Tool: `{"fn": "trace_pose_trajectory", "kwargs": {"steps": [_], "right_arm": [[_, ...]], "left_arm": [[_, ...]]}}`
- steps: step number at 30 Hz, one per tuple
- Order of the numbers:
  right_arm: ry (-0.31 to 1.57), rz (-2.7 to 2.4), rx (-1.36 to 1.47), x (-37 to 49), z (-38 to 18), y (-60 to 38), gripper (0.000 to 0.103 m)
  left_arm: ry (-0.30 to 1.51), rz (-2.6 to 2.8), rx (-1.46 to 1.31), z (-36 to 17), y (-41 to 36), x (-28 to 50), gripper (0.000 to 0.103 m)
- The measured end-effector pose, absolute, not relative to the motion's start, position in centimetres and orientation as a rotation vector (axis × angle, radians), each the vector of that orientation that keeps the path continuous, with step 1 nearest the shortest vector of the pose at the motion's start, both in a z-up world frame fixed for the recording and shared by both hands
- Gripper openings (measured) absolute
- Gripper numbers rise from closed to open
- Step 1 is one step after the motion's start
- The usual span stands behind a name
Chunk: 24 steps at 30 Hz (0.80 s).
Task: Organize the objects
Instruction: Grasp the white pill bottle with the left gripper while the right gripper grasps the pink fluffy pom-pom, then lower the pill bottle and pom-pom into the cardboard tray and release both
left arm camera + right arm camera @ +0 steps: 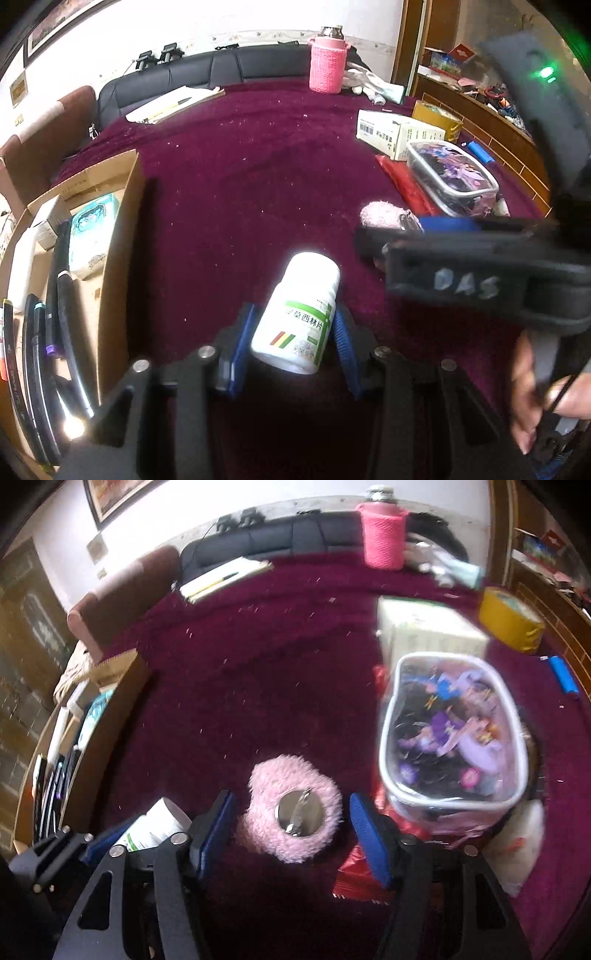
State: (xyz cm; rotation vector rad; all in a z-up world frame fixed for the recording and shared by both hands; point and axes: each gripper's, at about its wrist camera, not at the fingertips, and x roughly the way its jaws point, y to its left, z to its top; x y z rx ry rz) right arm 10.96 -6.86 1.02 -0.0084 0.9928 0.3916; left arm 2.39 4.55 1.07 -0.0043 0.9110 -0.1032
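Cardboard walls frame the open box (122,206) at the far left of the left wrist view; inside it lie a pale blue printed packet (92,232), a small white carton and, nearer the camera, a row of dark marker pens (37,369). Just right of the box, over the maroon plush cloth (240,177) that covers the table, the left gripper (295,332) has its blue pads closed on a white medicine bottle (299,317) with a green label, the bottle tilted with its cap away from the camera. Further right, the right gripper (291,812) shows in that view as a blurred black body, with a person's hand (535,387) on its handle at the edge.

In the right wrist view the bottle and the left gripper's blue pad sit at lower left. The right gripper's blue pads stand wide apart on either side of a fluffy pink pouch (291,812) with a round metal clasp, which lies on the cloth; neither pad touches it. Right of the pouch are a red foil wrapper (362,878) and, partly over it, a clear zip case (454,731) full of purple trinkets. Beyond the case stand a white carton (424,631), a yellow tin (513,620) and a blue cylinder (563,677). A pink knitted bottle cover (382,535) stands at the far edge.
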Motion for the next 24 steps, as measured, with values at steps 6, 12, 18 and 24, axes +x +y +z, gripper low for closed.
{"fn": "trace_pose_trajectory", "kwargs": {"steps": [6, 12, 18, 24], "right_arm": [[0.939, 0.473, 0.087, 10.0, 1.7, -8.3, 0.037], [0.766, 0.500, 0.128, 7.5, 4.5, -9.1, 0.037], [0.734, 0.521, 0.177, 5.9, 5.3, -9.4, 0.037], [0.734, 0.538, 0.198, 5.4, 5.9, -8.4, 0.037]], "left_arm": [[0.887, -0.141, -0.081, 1.3, 5.5, 2.3, 0.040], [0.846, -0.164, -0.114, 2.1, 5.6, 1.4, 0.039], [0.793, -0.165, -0.138, 3.9, 6.4, -0.1, 0.033], [0.817, -0.179, -0.171, 3.5, 7.4, -0.6, 0.033]]}}
